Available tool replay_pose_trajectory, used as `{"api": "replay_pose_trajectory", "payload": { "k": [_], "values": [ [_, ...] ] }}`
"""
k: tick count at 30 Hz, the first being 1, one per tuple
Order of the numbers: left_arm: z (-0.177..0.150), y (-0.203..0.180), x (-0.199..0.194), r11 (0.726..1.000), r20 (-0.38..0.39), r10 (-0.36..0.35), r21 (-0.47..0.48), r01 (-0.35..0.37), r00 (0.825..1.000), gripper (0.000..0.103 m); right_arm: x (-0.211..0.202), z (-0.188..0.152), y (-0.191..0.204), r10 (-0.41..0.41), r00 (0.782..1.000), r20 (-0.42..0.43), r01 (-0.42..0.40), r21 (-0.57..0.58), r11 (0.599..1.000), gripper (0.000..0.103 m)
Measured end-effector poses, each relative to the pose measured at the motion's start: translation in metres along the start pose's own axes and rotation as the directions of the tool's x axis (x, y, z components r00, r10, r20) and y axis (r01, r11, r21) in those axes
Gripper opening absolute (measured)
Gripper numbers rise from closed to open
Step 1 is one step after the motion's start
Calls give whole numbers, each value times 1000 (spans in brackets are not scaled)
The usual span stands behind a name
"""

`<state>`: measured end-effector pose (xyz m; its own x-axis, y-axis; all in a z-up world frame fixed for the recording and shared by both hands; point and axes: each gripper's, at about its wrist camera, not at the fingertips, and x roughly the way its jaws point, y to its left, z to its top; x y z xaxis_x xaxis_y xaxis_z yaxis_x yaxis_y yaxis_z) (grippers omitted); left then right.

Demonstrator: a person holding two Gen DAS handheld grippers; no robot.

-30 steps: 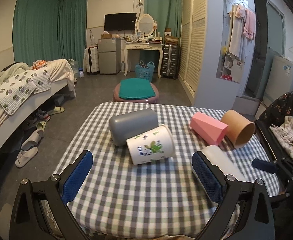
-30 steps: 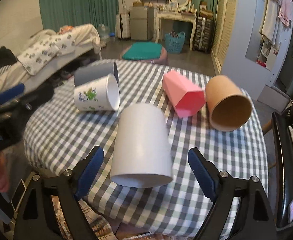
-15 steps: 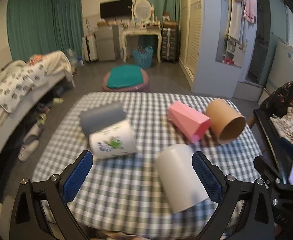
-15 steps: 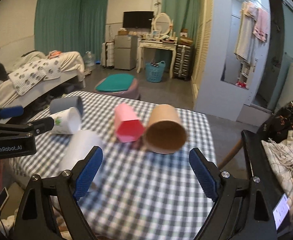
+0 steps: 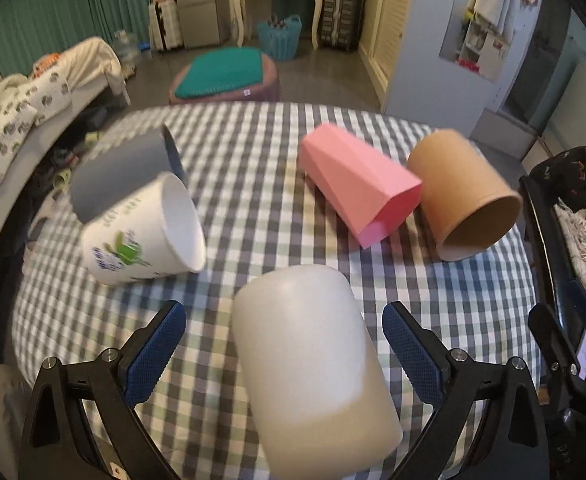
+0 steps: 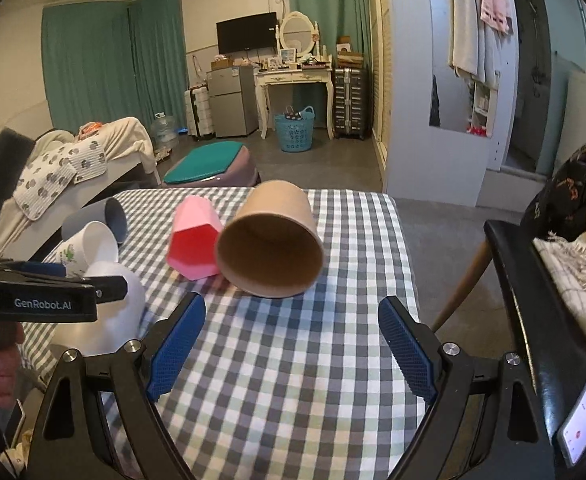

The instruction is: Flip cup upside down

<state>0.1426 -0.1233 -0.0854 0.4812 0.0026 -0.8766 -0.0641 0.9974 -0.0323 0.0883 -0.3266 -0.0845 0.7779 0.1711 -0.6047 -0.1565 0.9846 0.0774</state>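
Several cups lie on their sides on a checked table [image 5: 253,168]. A plain white cup [image 5: 313,364] lies between the open jaws of my left gripper [image 5: 285,344], which does not touch it; it also shows in the right wrist view [image 6: 105,316]. Beyond it lie a printed white cup [image 5: 141,232], a grey cup [image 5: 121,168], a pink faceted cup [image 5: 357,184] and a brown cup [image 5: 465,196]. My right gripper [image 6: 291,340] is open and empty, facing the brown cup's mouth [image 6: 271,256] and the pink cup [image 6: 195,232].
A dark chair with a blanket [image 6: 565,264] stands at the table's right edge. A bed [image 6: 73,160] is to the left, a green-topped stool [image 6: 209,164] beyond the table. The table [image 6: 293,380] is bare checked cloth in front of my right gripper.
My left gripper has swung right and down from the printed cup so that the plain white cup lies between its jaws. My right gripper has moved off the white cup, rightward toward the brown cup.
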Motion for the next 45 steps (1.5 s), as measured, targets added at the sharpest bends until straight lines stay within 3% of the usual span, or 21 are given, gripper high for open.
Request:
{"api": "replay_pose_trajectory", "payload": {
  "k": [3, 8, 12, 19, 26, 35, 39, 45],
  "values": [
    [2, 3, 15, 998, -67, -46, -42, 43, 997, 100, 9, -2, -10, 5, 1000, -11, -5, 26, 1000, 88],
    [1, 2, 24, 997, -93, -63, -48, 58, 994, 100, 17, -5, -13, 22, 1000, -21, -21, 39, 999, 88],
    [3, 2, 28, 996, -123, -79, -52, 73, 989, 78, 18, -6, -12, 23, 999, -26, -22, 41, 999, 88],
    [6, 6, 18, 993, -109, -112, -56, 106, 988, 78, 12, -6, -10, 17, 1000, -13, -16, 43, 999, 88],
    [2, 10, -19, 991, 0, -133, -31, 133, 991, 76, -4, -5, -2, 12, 1000, 17, -13, 35, 999, 88],
    [4, 9, -57, 991, 147, -131, 23, 129, 980, 75, -19, -4, 3, 3, 999, 48, -4, 37, 999, 88],
    [9, 5, -65, 995, 229, -93, 59, 82, 969, 75, -20, -5, 6, 0, 999, 48, -2, 35, 999, 88],
    [17, 0, -58, 993, 279, -48, 117, 16, 959, 75, -19, -3, 9, 2, 999, 40, -3, 31, 1000, 88]
  ]
}}
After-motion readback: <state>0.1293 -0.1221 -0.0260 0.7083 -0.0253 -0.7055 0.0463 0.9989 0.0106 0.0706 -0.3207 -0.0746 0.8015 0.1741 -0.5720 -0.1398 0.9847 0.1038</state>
